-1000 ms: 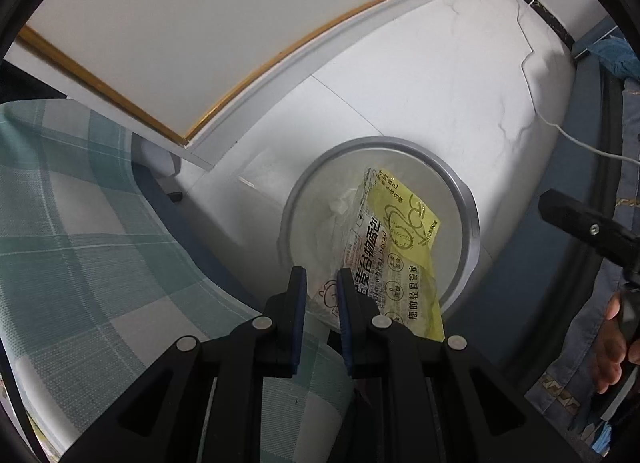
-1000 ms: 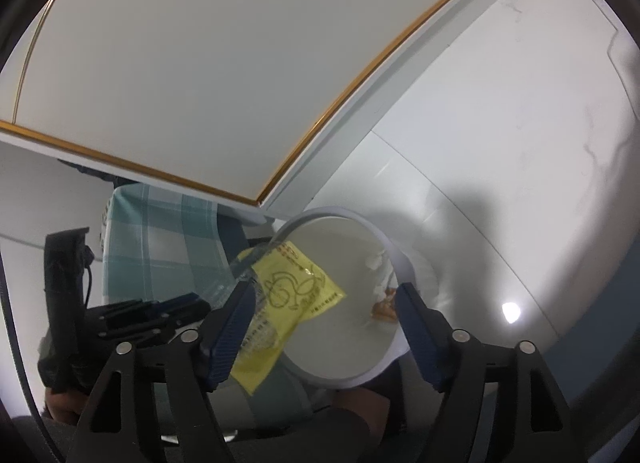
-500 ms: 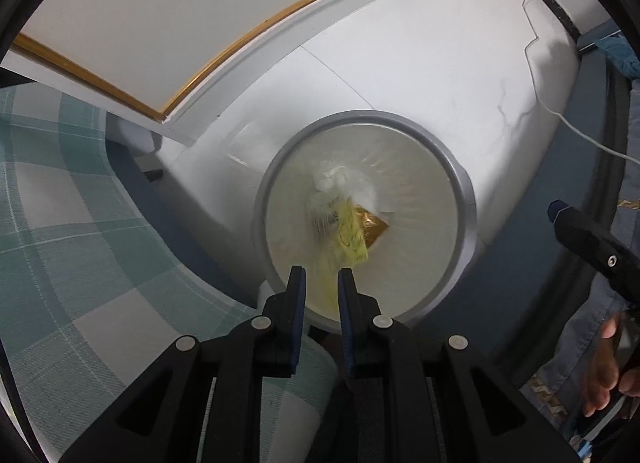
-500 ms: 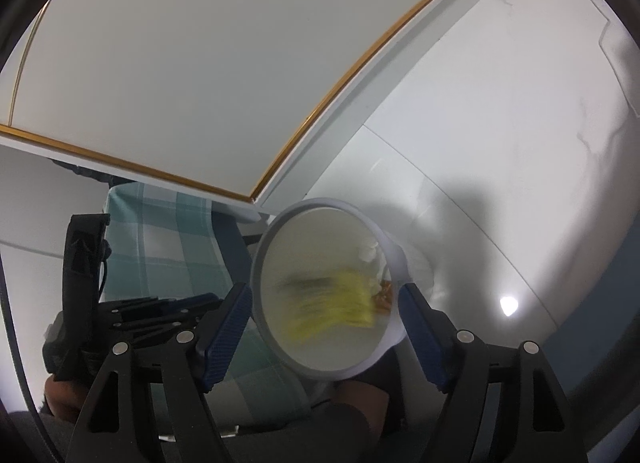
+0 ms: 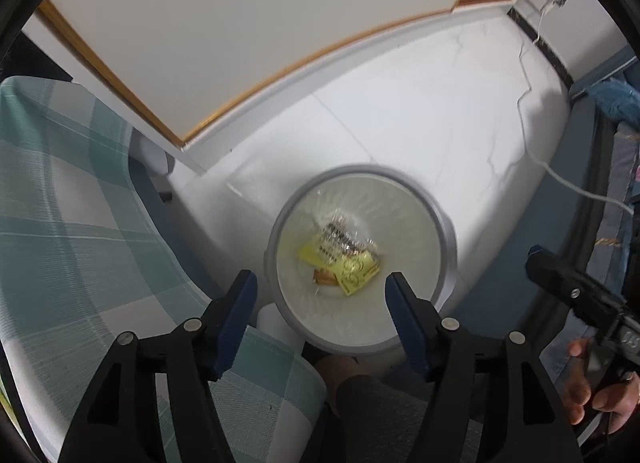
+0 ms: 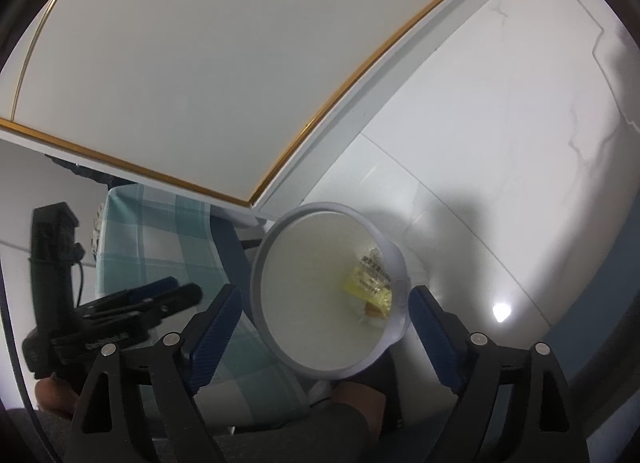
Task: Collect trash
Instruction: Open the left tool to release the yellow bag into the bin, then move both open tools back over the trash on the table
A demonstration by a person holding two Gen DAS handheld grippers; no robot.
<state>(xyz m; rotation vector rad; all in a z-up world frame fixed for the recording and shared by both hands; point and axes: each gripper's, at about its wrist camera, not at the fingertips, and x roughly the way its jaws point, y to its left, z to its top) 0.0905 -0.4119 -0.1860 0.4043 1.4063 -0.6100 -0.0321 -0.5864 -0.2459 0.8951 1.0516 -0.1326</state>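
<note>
A round white bin with a grey rim [image 5: 444, 231] stands on the pale floor, straight below my left gripper [image 5: 320, 283]. A yellow printed wrapper [image 5: 356, 269] lies at the bin's bottom beside a small orange scrap [image 5: 324, 277]. The left jaws are opening and nothing is between them. In the right wrist view the same bin [image 6: 260, 263] sits beyond my right gripper [image 6: 324, 295], with the wrapper [image 6: 368, 283] inside. The right jaws are also opening and hold nothing. The left gripper [image 6: 132, 303] shows at that view's left.
A green-and-white checked seat [image 5: 60, 223] is left of the bin. Behind stands a white cabinet with wood-coloured trim [image 5: 240, 23]. A white cable [image 5: 560, 179] crosses the floor on the right. A person's hand [image 5: 592, 391] and knee [image 5: 380, 403] are close below.
The left gripper let go of the yellow wrapper, which dropped to the bottom of the bin. Its jaws went from nearly shut to wide apart. The right jaws spread slightly.
</note>
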